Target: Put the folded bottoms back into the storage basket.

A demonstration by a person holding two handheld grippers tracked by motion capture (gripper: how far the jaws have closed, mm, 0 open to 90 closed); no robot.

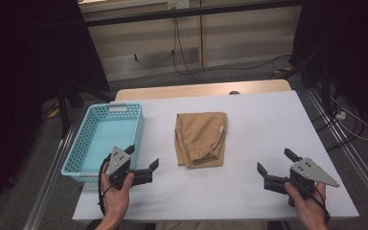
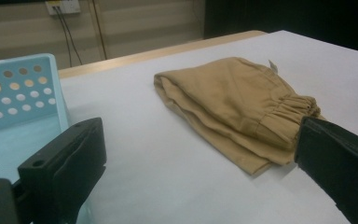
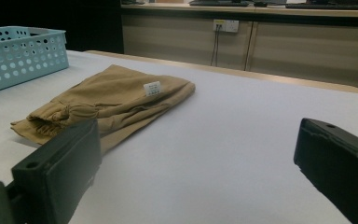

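Folded shorts awaited between two open hand-held grippers

On the white bench, beside the blue basket, the folded tan shorts lie untouched; the left hand-held gripper and right hand-held gripper are held apart-jawed. An approach seems in hand; closing in is called for.

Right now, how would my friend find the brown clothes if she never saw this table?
Look at the white table and find its middle. To the right of the light blue basket lies a folded tan garment, between the two open grippers nearer the person. It is the table's one soft cloth thing, with a gathered elastic waistband and a small white label.
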